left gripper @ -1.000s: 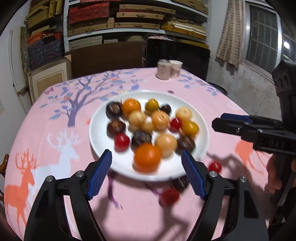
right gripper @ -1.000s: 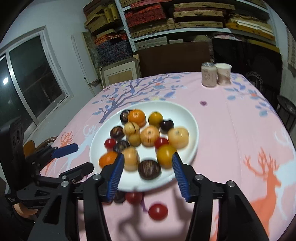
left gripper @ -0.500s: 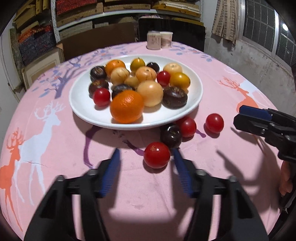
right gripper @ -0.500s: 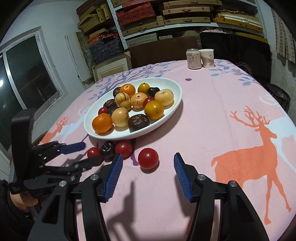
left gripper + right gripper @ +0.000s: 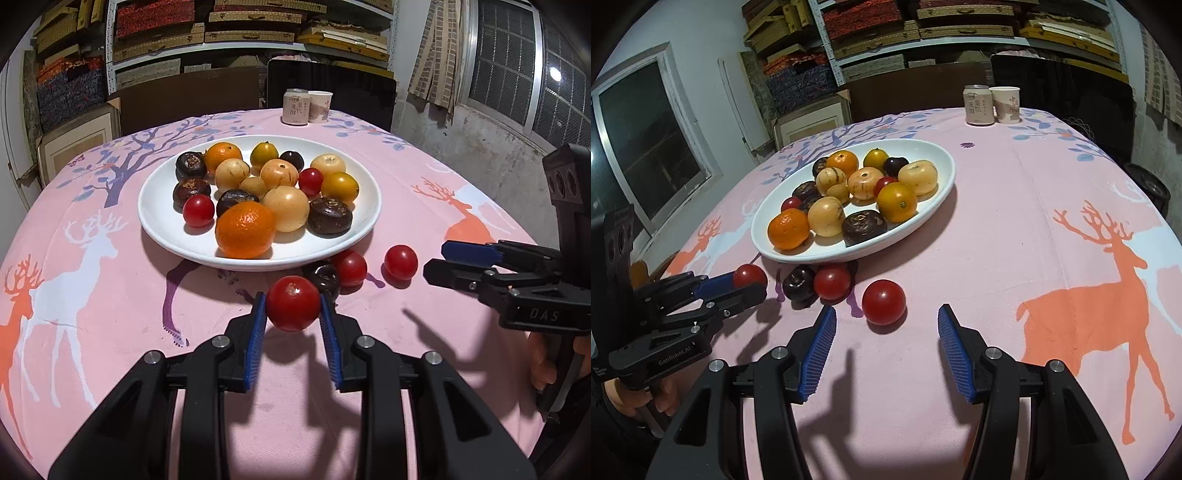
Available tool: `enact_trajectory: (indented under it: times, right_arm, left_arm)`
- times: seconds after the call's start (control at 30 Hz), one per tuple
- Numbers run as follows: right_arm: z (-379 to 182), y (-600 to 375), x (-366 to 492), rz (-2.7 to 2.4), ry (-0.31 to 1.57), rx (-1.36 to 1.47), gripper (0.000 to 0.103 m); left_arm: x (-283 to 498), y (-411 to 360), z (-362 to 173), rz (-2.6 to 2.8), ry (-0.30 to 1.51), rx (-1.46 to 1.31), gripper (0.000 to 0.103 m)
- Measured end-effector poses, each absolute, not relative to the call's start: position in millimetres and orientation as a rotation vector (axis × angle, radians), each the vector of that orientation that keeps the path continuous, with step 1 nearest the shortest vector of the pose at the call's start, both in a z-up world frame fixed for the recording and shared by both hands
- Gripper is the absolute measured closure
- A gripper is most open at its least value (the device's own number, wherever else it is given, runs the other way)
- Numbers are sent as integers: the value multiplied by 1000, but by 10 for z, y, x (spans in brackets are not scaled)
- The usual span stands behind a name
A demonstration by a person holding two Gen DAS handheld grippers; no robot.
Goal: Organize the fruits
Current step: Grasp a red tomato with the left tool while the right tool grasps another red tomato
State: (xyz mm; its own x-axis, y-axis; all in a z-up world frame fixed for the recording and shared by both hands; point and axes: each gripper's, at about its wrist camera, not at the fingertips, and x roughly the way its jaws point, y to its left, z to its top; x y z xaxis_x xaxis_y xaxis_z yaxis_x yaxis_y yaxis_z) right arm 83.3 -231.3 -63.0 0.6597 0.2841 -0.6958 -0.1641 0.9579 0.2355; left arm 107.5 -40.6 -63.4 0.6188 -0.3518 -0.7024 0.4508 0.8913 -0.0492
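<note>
Plate of fruit mid-desk, loose fruit before it

The plate point(image 5: 155, 218) sits on the desk point(image 5: 92, 295); a can point(image 5: 295, 107) and cup point(image 5: 320, 106) stand side by side behind it. Three loose fruits point(image 5: 831, 282) lie just before the plate's near rim. The left hand-held gripper point(image 5: 293, 306) grips a tomato point(image 5: 293, 302) before them; the right hand-held gripper point(image 5: 886, 328) stands to its right.

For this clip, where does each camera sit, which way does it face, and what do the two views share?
Left wrist: sits on the left gripper, faces forward over the tomato it grips toward the white plate; the right gripper enters from the right.
Right wrist: sits on the open right gripper, faces the loose tomato; the left gripper and hand show at left.
Shared: plate, can, cup.
</note>
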Motion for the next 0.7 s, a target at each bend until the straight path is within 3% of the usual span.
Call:
enact_trajectory:
  times: [0.53,0.7]
  right_arm:
    - [-668,-2177,931,236,852,93,45]
    - [-719,-2155,1109,205,882,70,51]
  left_arm:
    - [1090,-380,-656,-449,788,132,75]
    - [1100,-361,-663,-448,793,129,75]
